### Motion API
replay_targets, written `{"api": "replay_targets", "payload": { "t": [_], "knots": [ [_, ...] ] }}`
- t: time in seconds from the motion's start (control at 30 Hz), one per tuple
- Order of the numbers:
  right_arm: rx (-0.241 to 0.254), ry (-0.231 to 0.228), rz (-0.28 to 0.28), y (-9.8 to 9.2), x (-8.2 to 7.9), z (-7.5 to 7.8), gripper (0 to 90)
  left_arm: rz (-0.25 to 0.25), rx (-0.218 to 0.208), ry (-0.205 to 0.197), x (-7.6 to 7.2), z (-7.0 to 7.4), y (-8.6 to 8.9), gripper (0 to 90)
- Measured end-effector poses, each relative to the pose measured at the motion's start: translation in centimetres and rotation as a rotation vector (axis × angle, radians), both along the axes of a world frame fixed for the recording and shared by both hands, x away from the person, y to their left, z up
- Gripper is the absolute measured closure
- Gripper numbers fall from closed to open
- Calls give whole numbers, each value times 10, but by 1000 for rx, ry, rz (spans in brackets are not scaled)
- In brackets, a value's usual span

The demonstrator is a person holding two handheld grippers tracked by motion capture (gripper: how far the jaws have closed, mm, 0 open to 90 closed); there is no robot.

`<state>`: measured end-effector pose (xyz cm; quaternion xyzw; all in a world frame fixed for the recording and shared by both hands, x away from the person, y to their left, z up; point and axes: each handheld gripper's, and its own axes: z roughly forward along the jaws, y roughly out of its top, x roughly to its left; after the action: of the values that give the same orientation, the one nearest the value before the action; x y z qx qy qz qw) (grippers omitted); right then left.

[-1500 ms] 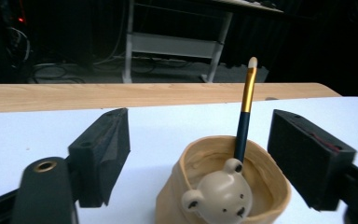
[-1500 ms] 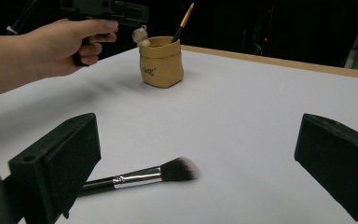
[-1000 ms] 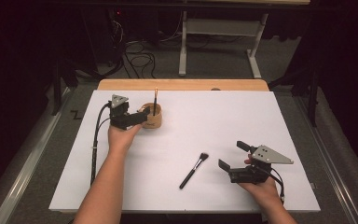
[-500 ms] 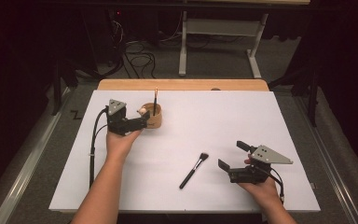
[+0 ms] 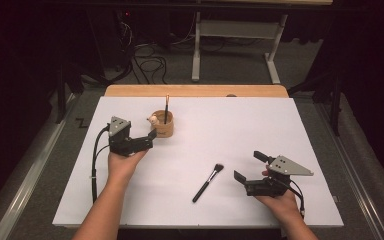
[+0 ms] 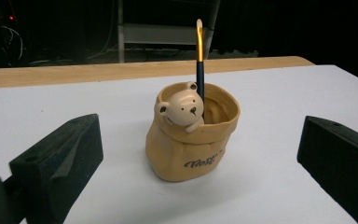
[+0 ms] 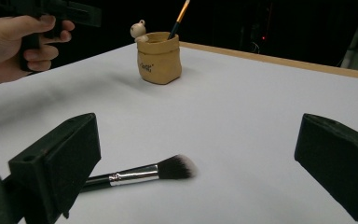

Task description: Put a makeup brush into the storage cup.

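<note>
Makeup brush [image 5: 208, 183] lying flat at lower centre of table [image 5: 280, 130], handle toward lower left, bristles toward upper right, just left of right gripper [image 5: 250, 167], jaws spread, empty; left gripper [image 5: 152, 136], jaws spread, beside bear pot [image 5: 162, 125].

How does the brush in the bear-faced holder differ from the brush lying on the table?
The thin brush stands upright in the bear-faced holder; the makeup brush lies flat on the white table. The thin brush has a narrow pale tip on a gold ferrule; the makeup brush has a wide fluffy head on a silver ferrule. Both have dark handles.
</note>
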<state>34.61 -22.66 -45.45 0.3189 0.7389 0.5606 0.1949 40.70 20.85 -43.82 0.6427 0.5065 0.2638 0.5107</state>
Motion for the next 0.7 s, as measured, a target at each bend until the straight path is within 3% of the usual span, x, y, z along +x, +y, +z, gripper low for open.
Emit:
{"api": "replay_targets", "payload": {
  "t": [0.7],
  "knots": [
    [-6,5,7,1,0,-1,10,-45,-15,-6,-47,-5,9,23]
  ]
}}
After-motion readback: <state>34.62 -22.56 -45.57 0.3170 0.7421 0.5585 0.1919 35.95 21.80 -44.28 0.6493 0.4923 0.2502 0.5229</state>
